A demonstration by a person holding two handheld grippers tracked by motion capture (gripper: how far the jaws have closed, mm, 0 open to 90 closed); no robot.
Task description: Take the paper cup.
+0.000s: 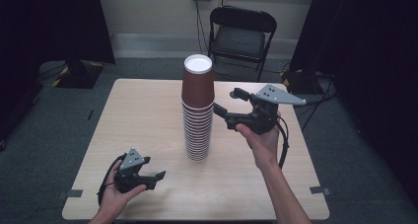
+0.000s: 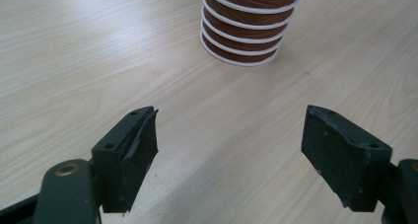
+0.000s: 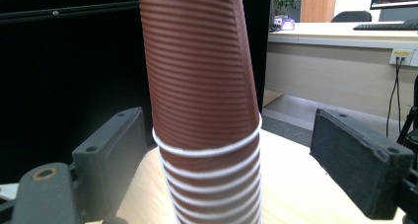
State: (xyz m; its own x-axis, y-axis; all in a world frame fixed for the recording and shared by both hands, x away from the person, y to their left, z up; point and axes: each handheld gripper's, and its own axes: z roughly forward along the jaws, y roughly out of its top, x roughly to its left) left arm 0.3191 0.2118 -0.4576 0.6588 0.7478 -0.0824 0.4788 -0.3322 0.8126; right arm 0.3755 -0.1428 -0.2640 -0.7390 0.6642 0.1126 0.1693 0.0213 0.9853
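You are holding your right gripper (image 1: pixel 227 101) beside the tall stack of brown paper cups (image 1: pixel 197 110) standing mid-bench (image 1: pixel 148 115), its jaws spread and flanking the stack without pressing. Your left gripper (image 1: pixel 154 176) is resting near the bench's front edge, jaws spread on nothing.

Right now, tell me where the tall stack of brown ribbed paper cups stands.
In the high view, the stack of brown ribbed paper cups stands mid-table, just left of the right gripper.
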